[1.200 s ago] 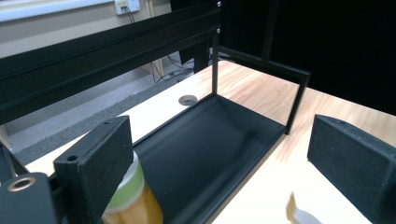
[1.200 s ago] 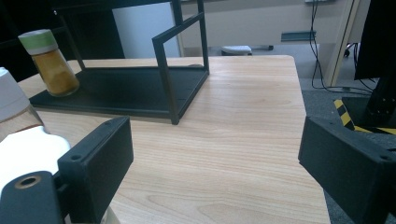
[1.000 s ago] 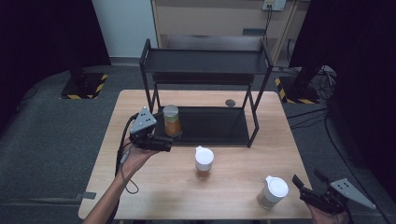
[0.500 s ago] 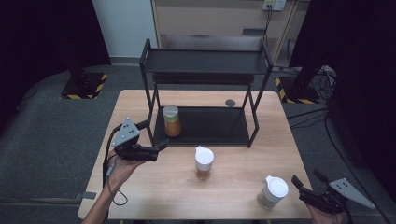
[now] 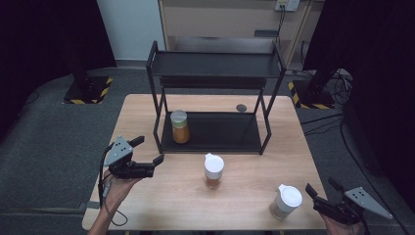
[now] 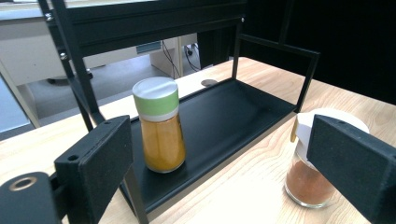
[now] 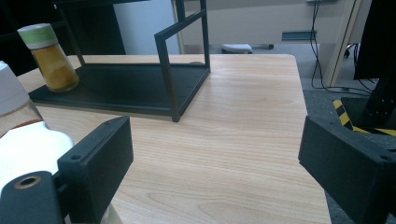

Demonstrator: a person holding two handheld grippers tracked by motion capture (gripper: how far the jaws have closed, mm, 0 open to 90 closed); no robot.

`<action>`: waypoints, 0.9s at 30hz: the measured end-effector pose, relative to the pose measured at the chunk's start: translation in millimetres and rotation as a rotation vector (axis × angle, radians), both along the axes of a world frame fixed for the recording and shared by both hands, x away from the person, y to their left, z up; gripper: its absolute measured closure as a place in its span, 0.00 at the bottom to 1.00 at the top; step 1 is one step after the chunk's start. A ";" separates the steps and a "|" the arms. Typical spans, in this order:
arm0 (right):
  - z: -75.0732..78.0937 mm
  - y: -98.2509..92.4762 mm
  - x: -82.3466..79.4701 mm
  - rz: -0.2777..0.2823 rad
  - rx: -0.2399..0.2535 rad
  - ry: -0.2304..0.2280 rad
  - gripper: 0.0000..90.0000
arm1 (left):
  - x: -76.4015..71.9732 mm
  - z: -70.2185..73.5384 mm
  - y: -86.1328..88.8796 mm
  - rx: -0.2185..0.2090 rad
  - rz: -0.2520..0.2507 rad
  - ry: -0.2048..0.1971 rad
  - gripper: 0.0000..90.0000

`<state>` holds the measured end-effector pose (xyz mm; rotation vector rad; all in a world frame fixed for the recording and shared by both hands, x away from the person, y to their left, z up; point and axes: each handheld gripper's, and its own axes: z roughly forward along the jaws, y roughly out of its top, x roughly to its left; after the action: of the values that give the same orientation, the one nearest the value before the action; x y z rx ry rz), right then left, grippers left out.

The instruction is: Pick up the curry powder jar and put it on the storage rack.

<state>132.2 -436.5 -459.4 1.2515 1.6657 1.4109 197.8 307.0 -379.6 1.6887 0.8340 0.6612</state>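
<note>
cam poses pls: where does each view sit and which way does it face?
High view: above the near edge of the light wooden table, facing forward and down; forearms and both tools, left and right, show.
Left gripper view: on the left tool, facing the black metal two-tier rack; black jaws show.
Right gripper view: on the right tool, low across the table; jaws show.
Shared: green-lidded jar of yellow powder.
</note>
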 end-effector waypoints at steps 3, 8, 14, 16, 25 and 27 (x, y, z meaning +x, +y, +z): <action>0.0 0.0 0.0 0.000 0.000 0.000 0.12 | -5.3 -5.2 3.1 -0.003 0.017 -0.001 0.07; 0.2 0.4 -0.3 0.001 -0.002 -0.002 0.12 | -19.4 -19.6 8.0 -0.007 0.063 -0.017 0.07; 0.4 0.6 -0.2 0.001 -0.003 0.000 0.12 | -29.7 -34.5 12.8 -0.004 0.088 -0.022 0.07; 0.5 0.8 -0.2 0.001 -0.004 0.000 0.12 | -32.5 -38.9 13.9 -0.003 0.095 -0.026 0.07; 0.6 1.0 -0.2 0.001 -0.006 0.001 0.12 | -43.4 -56.5 16.1 -0.007 0.115 -0.040 0.07; 0.6 1.0 -0.2 0.002 -0.006 0.001 0.12 | -44.6 -59.8 17.1 -0.012 0.116 -0.035 0.07</action>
<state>132.1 -435.5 -458.7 1.2477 1.6704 1.4058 153.2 324.1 -439.4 1.6226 0.9142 0.7616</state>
